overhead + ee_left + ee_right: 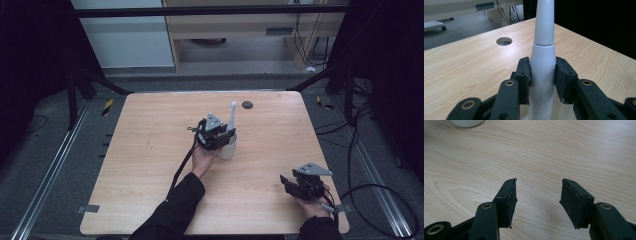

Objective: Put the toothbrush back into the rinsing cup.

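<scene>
electric toothbrush (543, 65) upright in cup (228, 146) | clamped by left gripper (543, 80) | right gripper (537, 202) released, well apart

The desk (150, 165) was a light wood-grain top, squarish, with rounded corners. Up at twelve o'clock, close to the far edge, sat a round dark cable hole (247, 104). Just right of centre stood a white cup (228, 148), resting directly on the wood. Down at five o'clock the surface was bare grain beneath the hand there.
</scene>
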`<action>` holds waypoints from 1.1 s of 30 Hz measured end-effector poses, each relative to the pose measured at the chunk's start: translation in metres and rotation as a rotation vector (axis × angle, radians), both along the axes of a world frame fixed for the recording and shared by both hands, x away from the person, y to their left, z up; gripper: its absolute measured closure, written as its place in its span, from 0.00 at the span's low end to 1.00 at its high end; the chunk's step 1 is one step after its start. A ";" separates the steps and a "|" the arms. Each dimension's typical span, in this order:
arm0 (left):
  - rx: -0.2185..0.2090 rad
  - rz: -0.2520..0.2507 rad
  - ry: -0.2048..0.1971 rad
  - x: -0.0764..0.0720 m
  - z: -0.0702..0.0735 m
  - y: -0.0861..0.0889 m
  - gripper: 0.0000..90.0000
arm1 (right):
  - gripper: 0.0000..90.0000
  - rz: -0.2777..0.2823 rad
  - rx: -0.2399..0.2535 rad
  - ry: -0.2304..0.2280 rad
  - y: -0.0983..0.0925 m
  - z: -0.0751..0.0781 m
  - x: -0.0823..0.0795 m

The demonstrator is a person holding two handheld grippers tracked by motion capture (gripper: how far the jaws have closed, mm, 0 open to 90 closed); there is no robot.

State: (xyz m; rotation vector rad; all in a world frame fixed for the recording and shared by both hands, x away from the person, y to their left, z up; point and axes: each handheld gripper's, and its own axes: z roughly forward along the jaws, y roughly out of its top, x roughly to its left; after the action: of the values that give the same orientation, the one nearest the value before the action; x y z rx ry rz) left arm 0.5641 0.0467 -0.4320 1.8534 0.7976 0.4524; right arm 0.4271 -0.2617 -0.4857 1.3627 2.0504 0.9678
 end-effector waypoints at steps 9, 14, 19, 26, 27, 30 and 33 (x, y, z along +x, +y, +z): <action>-0.012 -0.002 0.000 0.000 0.001 0.001 0.70 | 0.51 0.000 -0.001 0.000 0.000 0.000 0.000; -0.003 -0.004 -0.002 -0.001 0.001 0.003 0.69 | 0.51 0.000 0.000 0.001 0.000 0.000 0.000; -0.005 -0.002 0.000 -0.003 0.001 0.006 0.68 | 0.51 -0.001 -0.003 -0.001 0.000 0.000 0.000; 0.032 0.012 0.000 -0.013 0.008 0.021 0.59 | 0.51 -0.003 -0.004 -0.007 -0.001 0.001 -0.002; 0.038 0.011 -0.001 -0.016 0.010 0.024 0.59 | 0.51 -0.006 -0.001 -0.006 -0.001 0.001 -0.002; 0.049 0.020 -0.011 -0.024 0.014 0.038 0.58 | 0.50 -0.013 0.002 -0.008 -0.002 0.002 -0.004; 0.083 0.041 -0.023 -0.032 0.018 0.050 0.55 | 0.49 -0.014 0.002 -0.014 -0.002 0.002 -0.005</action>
State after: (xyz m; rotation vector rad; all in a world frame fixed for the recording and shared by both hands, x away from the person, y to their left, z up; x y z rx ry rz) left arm 0.5317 0.0969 -0.4140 1.9080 0.8128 0.5392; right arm 0.4217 -0.2633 -0.4835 1.3664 2.0274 0.9713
